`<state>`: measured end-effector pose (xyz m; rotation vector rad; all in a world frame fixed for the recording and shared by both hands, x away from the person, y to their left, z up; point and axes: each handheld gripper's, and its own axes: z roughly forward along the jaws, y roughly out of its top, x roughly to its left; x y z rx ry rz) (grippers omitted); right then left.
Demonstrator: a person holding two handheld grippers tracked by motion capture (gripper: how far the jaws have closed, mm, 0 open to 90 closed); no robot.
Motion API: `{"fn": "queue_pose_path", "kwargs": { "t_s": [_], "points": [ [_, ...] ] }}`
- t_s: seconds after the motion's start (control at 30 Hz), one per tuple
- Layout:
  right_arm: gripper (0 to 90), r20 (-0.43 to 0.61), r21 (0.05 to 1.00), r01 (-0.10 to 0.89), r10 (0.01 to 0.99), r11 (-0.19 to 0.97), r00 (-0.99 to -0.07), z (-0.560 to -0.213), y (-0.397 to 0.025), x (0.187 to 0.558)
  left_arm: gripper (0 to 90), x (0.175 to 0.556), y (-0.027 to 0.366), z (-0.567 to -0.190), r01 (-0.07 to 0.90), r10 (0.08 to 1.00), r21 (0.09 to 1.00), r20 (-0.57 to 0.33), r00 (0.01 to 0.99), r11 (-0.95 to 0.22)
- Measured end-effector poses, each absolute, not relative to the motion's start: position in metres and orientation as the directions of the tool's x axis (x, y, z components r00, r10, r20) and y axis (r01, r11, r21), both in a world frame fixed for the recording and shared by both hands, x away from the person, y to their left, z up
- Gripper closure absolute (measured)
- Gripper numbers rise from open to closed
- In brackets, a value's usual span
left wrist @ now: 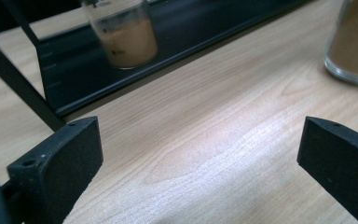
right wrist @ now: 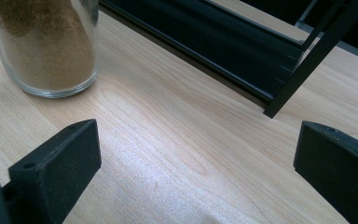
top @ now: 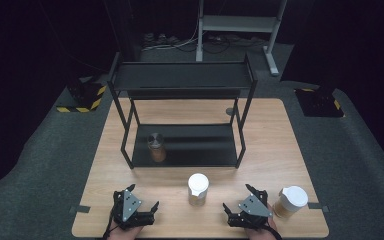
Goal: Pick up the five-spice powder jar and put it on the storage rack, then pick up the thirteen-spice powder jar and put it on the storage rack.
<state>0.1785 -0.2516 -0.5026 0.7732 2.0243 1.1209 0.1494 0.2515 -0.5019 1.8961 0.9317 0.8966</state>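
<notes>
Glass is the hazard here. The left hand-held gripper (top: 141, 198) rests open on the wooden surface (top: 280, 150); the white-lidded spice jar (top: 198, 189) stands between it and the open right hand-held gripper (top: 240, 197). A careless sideways reach could topple it, I judge.

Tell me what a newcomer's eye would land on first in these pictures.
The black two-tier metal rack stands at the middle of the light wooden table, with a silver-lidded glass jar of brown powder on its lower shelf. In front of it stand two white-lidded glass jars of brown powder, one central, one at the right. The open left gripper and right gripper rest nearest the person.
</notes>
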Motion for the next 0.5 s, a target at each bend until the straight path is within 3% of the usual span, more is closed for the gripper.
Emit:
{"fn": "queue_pose_path", "kwargs": {
  "t_s": [0.1,0.5],
  "points": [
    [0.0,-0.287,0.877,0.155,0.754,0.455,-0.591,-0.5035,-0.2525,0.1777,0.6,0.1495,0.2472,-0.5010,0.251,0.827,0.865,0.273,0.492,-0.435],
    [0.0,-0.265,0.881,0.167,0.756,0.442,-0.598,-0.5023,-0.2561,0.1799,0.8,0.1532,0.2507,-0.4988,0.246,0.803,0.857,0.272,0.530,-0.453]
  ]
}}
